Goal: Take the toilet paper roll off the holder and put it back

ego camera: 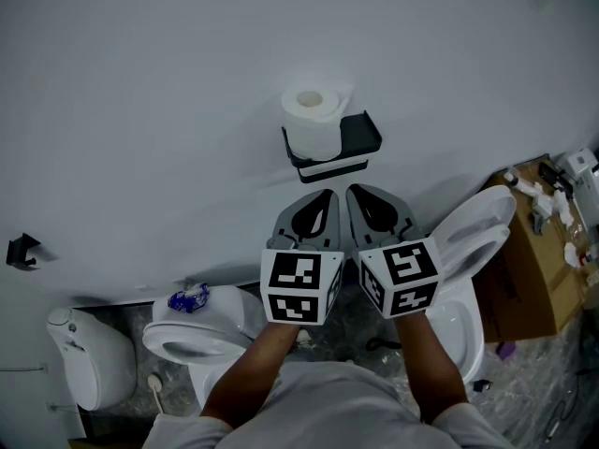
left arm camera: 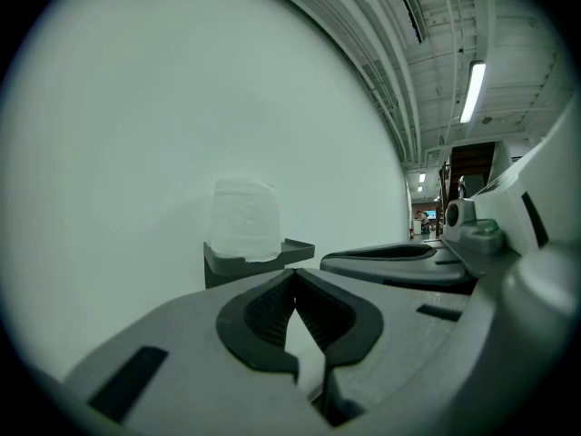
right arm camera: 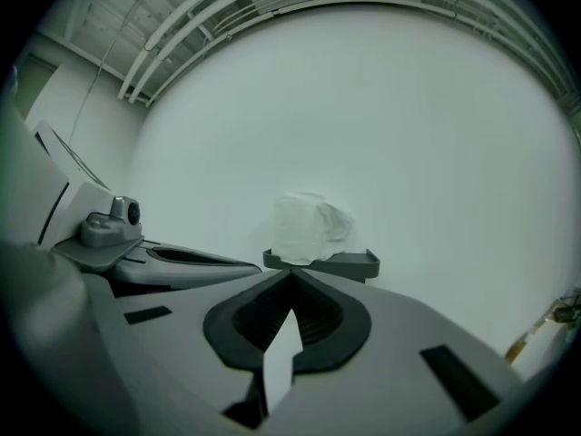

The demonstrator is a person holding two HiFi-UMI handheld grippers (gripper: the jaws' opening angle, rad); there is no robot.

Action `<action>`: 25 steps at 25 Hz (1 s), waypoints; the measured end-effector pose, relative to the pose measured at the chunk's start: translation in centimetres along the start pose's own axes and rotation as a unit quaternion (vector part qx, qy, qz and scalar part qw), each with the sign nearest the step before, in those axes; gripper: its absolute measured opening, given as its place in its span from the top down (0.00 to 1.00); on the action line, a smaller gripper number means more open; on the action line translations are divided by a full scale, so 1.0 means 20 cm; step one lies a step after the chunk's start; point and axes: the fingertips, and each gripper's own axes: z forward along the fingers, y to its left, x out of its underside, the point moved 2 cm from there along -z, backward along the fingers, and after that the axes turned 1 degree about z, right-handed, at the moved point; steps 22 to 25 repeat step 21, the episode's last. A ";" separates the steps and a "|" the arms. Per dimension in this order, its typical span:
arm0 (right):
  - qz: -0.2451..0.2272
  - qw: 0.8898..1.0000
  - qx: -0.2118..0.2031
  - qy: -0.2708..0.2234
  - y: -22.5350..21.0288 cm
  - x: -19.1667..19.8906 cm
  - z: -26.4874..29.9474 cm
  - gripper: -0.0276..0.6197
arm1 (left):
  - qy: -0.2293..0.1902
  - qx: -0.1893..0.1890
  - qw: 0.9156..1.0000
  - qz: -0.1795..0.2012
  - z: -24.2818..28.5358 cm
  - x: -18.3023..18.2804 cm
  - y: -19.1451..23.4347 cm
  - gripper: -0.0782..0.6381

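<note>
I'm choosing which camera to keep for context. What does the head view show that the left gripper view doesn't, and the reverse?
Only the head view: a white toilet with raised lid, a second white toilet, a brown cardboard box, and the person's forearms. Only the left gripper view: a lit ceiling strip light and ceiling pipes. Both: the white toilet paper roll standing on the black wall holder, the pale wall, and the left claw and right claw, each shut and empty.
</note>
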 end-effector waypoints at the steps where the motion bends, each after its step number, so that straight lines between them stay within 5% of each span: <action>1: 0.000 1.000 -0.001 0.001 0.00 0.00 0.00 0.95 | 0.000 0.000 1.000 0.000 0.00 0.00 0.00 0.88; 25: -0.001 1.000 -0.001 0.006 0.03 0.02 -0.04 0.95 | 0.004 0.006 1.000 0.002 -0.03 0.02 -0.02 0.88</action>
